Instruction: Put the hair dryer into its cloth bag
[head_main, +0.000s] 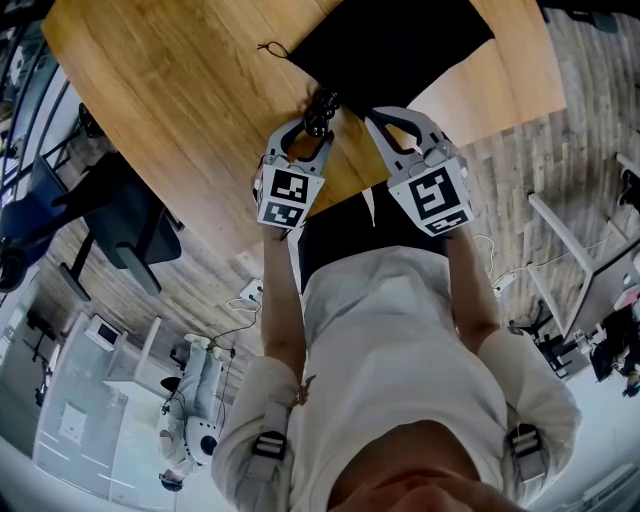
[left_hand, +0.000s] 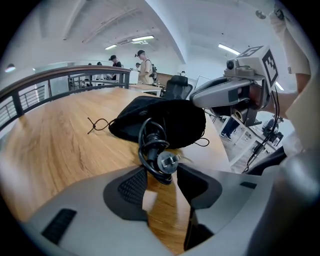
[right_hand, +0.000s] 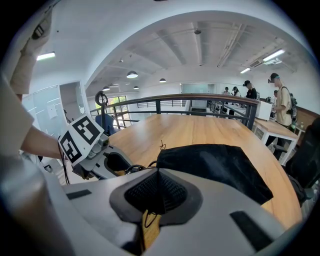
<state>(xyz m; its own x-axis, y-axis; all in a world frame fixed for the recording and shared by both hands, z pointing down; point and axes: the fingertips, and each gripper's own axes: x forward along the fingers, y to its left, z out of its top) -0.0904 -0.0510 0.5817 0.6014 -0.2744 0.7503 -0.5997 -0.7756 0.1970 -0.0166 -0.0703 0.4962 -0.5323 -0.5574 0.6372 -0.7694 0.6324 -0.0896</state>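
The black cloth bag (head_main: 400, 45) lies bulging on the wooden table (head_main: 180, 90); the hair dryer itself is hidden, seemingly inside it. Out of the bag's near mouth comes the coiled black power cord (left_hand: 151, 145) with its plug (left_hand: 168, 161). My left gripper (left_hand: 162, 182) has this coil wedged between its jaw tips, cord against one pad and plug against the other. In the head view the left gripper (head_main: 312, 128) sits at the bag's near edge. My right gripper (right_hand: 159, 175) is shut on the bag's (right_hand: 220, 165) near hem, just right of the cord.
The bag's drawstring (left_hand: 97, 124) trails left on the wood. The table's near edge runs just under both grippers. A dark chair (head_main: 130, 225) stands left of the table. A railing (left_hand: 50, 80) and several people are far behind.
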